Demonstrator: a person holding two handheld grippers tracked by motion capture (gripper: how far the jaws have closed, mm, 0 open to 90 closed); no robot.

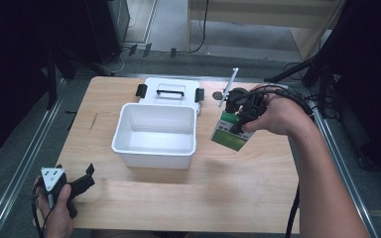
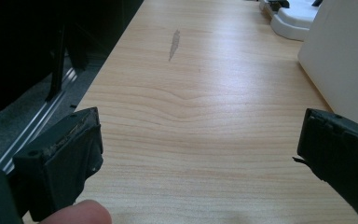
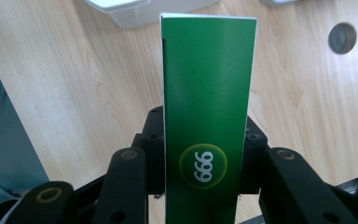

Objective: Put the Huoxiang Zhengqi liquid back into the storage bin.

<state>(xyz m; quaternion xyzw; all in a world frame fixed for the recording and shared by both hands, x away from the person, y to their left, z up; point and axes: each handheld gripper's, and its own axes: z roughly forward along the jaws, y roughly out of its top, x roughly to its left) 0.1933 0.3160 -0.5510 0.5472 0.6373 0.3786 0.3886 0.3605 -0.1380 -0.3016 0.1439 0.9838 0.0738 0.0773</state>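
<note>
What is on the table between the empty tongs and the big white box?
Nothing. In the high view, only bare wood lies between the left tongs and the white box. The left gripper view shows the same bare table.

Box (image 3: 208, 116): green, white edges; yellow-green circle with white numerals.
Bin (image 1: 155, 135): white.
Lid (image 1: 171, 91): white; black handle and latches.
Table (image 1: 188, 193): light wood grain; one grey smudge.
Right gripper (image 1: 239, 126): black.
Left gripper (image 1: 88, 176): black; grey plate.

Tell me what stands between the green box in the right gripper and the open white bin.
Nothing visible does. The right gripper holds the green box just right of the white bin, with bare table between; the bin's lid lies behind it.
</note>
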